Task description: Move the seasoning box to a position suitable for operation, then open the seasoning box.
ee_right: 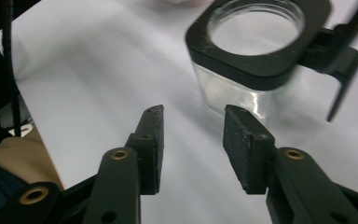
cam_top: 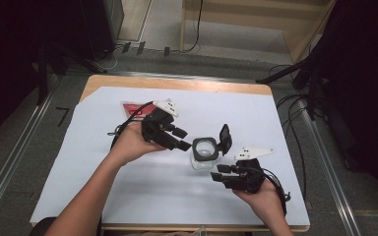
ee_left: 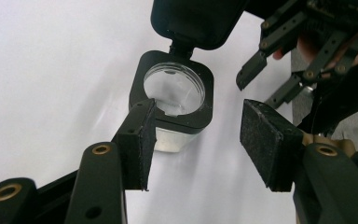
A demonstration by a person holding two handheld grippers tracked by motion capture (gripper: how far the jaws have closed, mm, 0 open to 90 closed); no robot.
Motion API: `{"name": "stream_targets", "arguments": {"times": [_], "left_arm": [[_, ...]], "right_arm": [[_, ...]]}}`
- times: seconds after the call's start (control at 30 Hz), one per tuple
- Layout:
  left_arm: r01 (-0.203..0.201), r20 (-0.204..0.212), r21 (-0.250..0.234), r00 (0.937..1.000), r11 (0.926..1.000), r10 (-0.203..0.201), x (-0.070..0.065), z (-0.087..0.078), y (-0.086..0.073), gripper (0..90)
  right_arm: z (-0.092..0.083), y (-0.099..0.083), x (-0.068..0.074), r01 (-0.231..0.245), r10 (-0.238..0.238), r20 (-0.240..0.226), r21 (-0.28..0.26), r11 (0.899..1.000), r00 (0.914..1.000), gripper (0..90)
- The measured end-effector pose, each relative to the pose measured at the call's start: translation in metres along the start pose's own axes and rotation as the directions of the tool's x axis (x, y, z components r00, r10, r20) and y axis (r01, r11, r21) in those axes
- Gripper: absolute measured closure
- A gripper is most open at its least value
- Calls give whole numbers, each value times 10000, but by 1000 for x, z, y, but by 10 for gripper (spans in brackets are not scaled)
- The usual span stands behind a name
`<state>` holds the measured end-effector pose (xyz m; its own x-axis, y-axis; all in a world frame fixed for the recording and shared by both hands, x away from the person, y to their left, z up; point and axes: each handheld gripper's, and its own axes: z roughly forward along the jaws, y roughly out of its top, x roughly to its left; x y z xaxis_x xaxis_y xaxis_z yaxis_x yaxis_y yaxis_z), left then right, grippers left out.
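Note:
A clear glass jar [cam_top: 203, 156] with a black square collar stands on the white sheet, its hinged black lid [cam_top: 225, 138] flipped open to the right. My left gripper [cam_top: 181, 139] hovers just left of the jar, open, with nothing between its pads. From the left gripper view, the jar [ee_left: 177, 88] sits just beyond the left gripper [ee_left: 196, 140], its mouth open and the lid [ee_left: 196, 18] tipped back. My right gripper [cam_top: 220, 173] is open just in front of the jar. The right gripper [ee_right: 193, 140] points at the jar [ee_right: 233, 95], short of the glass.
A white sheet [cam_top: 128, 196] covers most of the wooden table [cam_top: 177, 82]. A red packet [cam_top: 132, 106] lies at the back left beneath the left gripper's cable. Cables and dark stands line the floor to the right.

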<state>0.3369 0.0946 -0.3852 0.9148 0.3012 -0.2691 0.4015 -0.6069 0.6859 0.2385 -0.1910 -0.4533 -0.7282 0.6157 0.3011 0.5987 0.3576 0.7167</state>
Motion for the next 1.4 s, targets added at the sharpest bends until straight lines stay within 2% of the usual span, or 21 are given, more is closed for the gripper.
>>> {"name": "stream_targets", "arguments": {"times": [0.1, 0.37, 0.53, 0.63, 0.97, 1.1, 1.4], "left_arm": [[6, -125, -3, 9999, 10000, -6, 0, -4, -4, 458], [349, -359, -124, 9987, 9993, -353, 2, -18, -16, 450], [441, -506, -176, 9977, 9989, -450, 4, -27, -22, 443], [514, -782, -154, 9956, 9986, -525, 4, -34, -28, 443], [936, -982, -456, 9904, 9946, -977, 11, -51, -44, 442], [1040, -1064, -364, 9885, 9939, -1073, 16, -58, -50, 442], [1409, -1518, -603, 9772, 9882, -1485, 26, -78, -62, 440]], "right_arm": [[4, 2, 7, 234, -233, -111, 120, 9997, 9997, 573], [19, 8, 27, 898, -885, -493, 236, 9957, 9949, 540], [30, 12, 32, 1198, -1168, -619, 466, 9917, 9912, 507], [36, 14, 34, 1348, -1304, -747, 582, 9892, 9886, 508], [48, 18, 36, 1451, -1377, -909, 805, 9861, 9863, 508], [49, 18, 34, 1429, -1356, -867, 853, 9861, 9870, 508], [48, 17, 31, 1273, -1203, -826, 855, 9882, 9893, 509]]}}
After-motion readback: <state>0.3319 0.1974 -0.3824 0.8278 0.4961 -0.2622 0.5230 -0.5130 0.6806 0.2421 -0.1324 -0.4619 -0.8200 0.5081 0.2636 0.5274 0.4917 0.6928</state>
